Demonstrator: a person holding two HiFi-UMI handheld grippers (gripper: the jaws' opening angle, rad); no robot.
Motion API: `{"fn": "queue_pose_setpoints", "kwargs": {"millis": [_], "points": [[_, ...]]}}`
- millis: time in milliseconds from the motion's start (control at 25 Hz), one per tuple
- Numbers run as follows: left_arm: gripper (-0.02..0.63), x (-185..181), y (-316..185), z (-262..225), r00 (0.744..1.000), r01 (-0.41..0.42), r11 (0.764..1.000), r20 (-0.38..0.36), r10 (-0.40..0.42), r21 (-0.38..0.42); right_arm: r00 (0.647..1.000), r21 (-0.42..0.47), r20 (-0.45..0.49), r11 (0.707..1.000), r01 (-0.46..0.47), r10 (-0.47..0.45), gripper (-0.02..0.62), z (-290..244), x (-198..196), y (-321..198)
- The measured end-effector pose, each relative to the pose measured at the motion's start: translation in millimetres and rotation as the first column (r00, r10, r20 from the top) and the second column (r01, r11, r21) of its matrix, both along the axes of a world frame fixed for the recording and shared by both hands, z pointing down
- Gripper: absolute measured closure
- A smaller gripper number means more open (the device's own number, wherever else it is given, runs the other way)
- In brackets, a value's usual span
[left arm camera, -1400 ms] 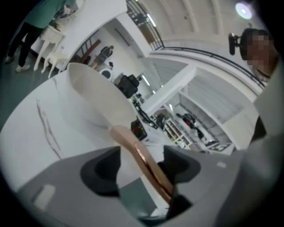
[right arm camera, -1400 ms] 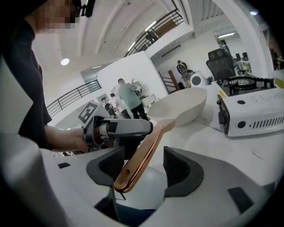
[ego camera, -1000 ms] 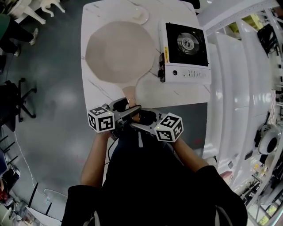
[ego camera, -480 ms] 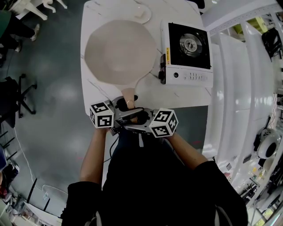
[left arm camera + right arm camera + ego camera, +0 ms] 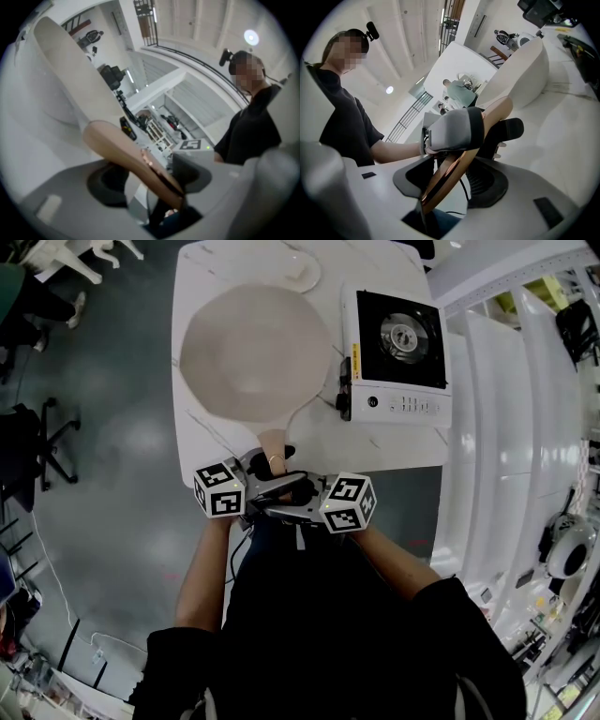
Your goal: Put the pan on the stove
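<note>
A wide beige pan [image 5: 255, 352] rests on the white table [image 5: 398, 451], its tan handle [image 5: 273, 442] pointing toward me. To its right sits the white portable stove [image 5: 398, 343] with a black top and a bare burner. My left gripper [image 5: 262, 470] reaches in from the left and my right gripper [image 5: 292, 493] from the right, both meeting at the handle's end. In the left gripper view the handle [image 5: 122, 150] runs between the jaws, which have just been closing; a gap still shows beside one pad. In the right gripper view the handle [image 5: 494, 115] lies between open jaws.
A small white dish [image 5: 302, 268] sits at the table's far edge behind the pan. White shelving [image 5: 511, 427] stands along the right of the table. A dark office chair [image 5: 37, 446] is on the grey floor to the left.
Both grippers have drawn closer together around the handle's end, the right one swinging in toward the left. The pan still lies on the table.
</note>
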State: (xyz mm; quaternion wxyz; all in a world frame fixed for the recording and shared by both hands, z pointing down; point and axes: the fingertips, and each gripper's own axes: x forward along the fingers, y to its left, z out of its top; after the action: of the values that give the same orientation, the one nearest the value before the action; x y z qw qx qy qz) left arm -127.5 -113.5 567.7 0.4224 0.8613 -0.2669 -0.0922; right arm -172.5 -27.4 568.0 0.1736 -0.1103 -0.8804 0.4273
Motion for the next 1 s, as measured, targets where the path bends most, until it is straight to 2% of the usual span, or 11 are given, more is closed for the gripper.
{"fn": "queue_pose_setpoints", "kwargs": {"millis": [520, 760, 1000], "points": [[0.321, 1.1, 2.7, -21.1, 1.0, 0.003, 1.0, -0.023, -0.003, -0.017, 0.998, 0.002, 0.05, 1.0, -0.031, 0.031, 0.371, -24.2, -0.7, 0.8], [0.321, 6.3, 5.4, -42.8, 1.0, -0.01, 1.0, 0.023, 0.009, 0.026, 0.997, 0.048, 0.078, 0.998, -0.028, 0.024, 0.371, -43.9, 3.2, 3.4], [0.321, 13.1, 3.8, -79.0, 0.999, -0.034, 0.998, 0.023, 0.033, 0.048, 0.992, 0.059, 0.108, 0.996, -0.065, 0.058, 0.371, -77.6, 7.7, 0.3]]}}
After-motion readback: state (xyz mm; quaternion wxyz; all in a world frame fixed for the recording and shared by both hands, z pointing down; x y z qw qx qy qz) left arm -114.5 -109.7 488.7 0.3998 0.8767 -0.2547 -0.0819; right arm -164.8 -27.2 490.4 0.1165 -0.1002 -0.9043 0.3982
